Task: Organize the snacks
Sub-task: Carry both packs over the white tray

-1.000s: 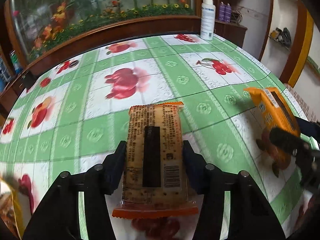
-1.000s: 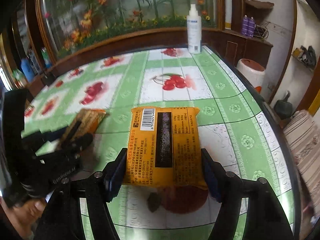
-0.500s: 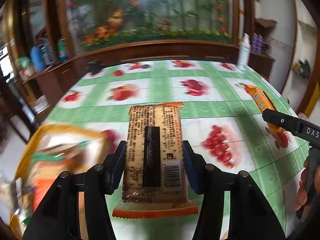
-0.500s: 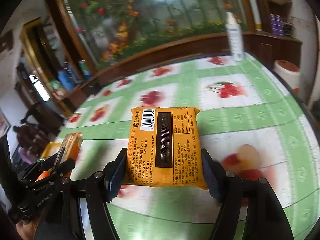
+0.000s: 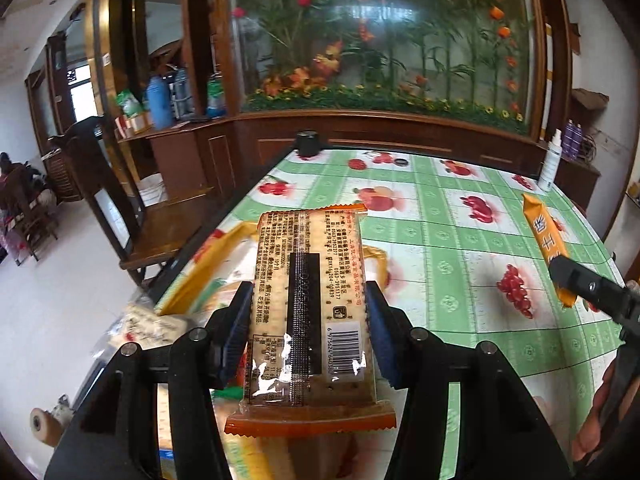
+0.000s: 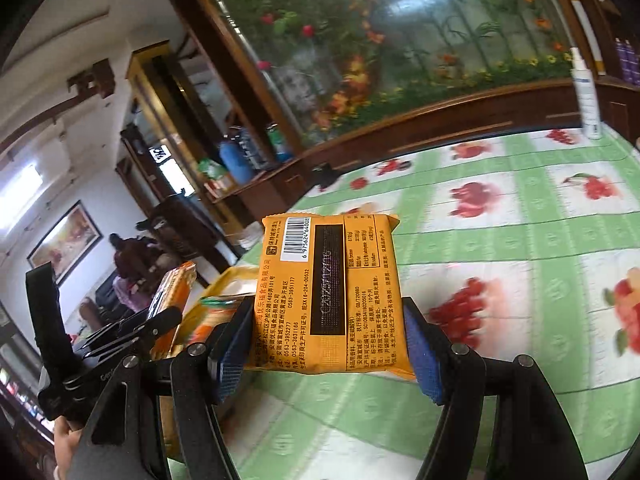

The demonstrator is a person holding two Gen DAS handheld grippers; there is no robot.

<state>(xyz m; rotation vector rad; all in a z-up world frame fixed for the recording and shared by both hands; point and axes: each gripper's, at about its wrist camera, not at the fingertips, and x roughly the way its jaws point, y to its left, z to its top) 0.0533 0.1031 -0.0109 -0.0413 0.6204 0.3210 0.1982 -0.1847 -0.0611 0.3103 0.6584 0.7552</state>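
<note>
The right gripper (image 6: 326, 344) clamps an orange snack packet (image 6: 328, 296) between its blue-padded fingers (image 6: 420, 356), above the green fruit-patterned tabletop (image 6: 500, 248). At left, the left gripper (image 6: 132, 328) holds a cracker packet (image 6: 172, 292).

Yellow snack bag (image 5: 208, 256) largely hidden behind cracker packet (image 5: 308, 308), contents blurred.

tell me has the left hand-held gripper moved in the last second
Yes. The left hand-held gripper, shut on the cracker pack, swung left: the white spray bottle slid from top centre to the far right edge.
</note>
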